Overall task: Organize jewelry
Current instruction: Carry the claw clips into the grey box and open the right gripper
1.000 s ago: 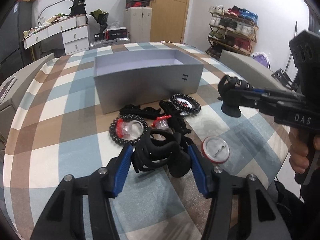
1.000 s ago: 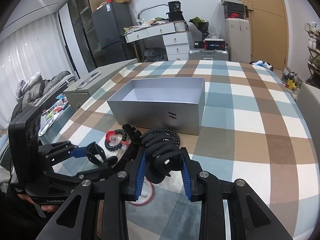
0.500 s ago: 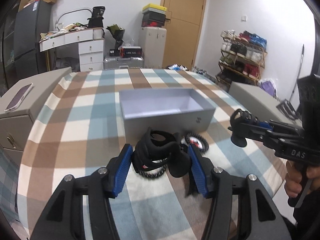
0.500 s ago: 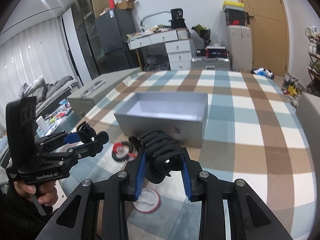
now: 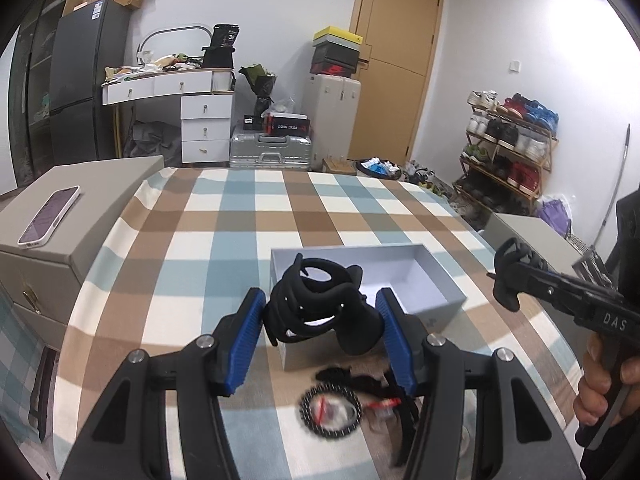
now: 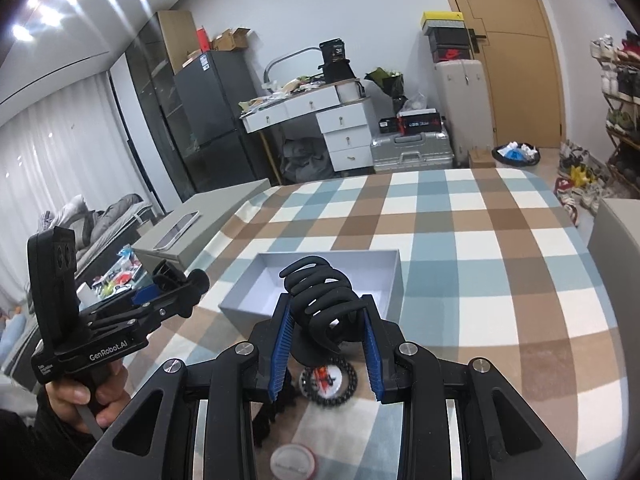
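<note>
Both tongs are gripping hair claws in the air, near the open grey box (image 5: 436, 280) on the checked worktop (image 5: 224, 216).

Left tongs (image 5: 320, 320) are pinching a broad black claw (image 5: 320, 308), jaws half apart.

Right tongs (image 6: 326, 340) are squeezing a narrower claw (image 6: 320, 292).

Light, stiff plastic with springy, snaggable teeth: pinching the flanks looks best.

Bead bracelet (image 6: 328, 380) is lying on the near worktop.

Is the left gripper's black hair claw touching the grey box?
Apart. The right wrist view shows the left gripper holding its hair claw in the air, off to the side of the grey box.
</note>
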The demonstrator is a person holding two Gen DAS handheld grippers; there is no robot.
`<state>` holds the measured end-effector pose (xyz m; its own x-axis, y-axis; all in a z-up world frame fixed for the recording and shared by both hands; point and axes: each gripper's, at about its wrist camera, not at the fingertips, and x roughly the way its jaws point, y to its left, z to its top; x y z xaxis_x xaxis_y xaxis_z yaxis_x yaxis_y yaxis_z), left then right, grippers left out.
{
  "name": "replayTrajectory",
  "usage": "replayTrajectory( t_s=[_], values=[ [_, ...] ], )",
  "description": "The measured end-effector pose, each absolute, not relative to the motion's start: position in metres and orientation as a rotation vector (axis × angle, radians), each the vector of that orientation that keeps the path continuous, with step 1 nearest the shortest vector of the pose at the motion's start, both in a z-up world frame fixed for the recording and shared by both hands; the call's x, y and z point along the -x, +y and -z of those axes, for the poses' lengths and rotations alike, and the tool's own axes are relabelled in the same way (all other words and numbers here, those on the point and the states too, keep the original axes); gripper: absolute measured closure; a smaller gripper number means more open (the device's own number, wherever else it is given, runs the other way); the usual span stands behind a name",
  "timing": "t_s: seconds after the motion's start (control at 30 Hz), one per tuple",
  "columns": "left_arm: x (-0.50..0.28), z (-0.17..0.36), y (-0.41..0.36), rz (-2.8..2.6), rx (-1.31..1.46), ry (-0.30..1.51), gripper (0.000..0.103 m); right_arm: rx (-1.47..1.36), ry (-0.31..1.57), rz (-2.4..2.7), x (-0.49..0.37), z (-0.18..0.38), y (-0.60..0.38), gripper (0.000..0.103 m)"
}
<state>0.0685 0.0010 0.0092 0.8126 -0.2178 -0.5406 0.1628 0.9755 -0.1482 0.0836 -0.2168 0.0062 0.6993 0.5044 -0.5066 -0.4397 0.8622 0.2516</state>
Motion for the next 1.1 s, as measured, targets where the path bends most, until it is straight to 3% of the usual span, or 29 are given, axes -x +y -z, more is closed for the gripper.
replayTrajectory(
  t_s=[1.1],
  values=[
    [-0.116,0.007,-0.021,0.166,0.038,0.675,0.052,-0.073,0.755,-0.518,-0.155,0.032,-0.19,0.072]
  ],
)
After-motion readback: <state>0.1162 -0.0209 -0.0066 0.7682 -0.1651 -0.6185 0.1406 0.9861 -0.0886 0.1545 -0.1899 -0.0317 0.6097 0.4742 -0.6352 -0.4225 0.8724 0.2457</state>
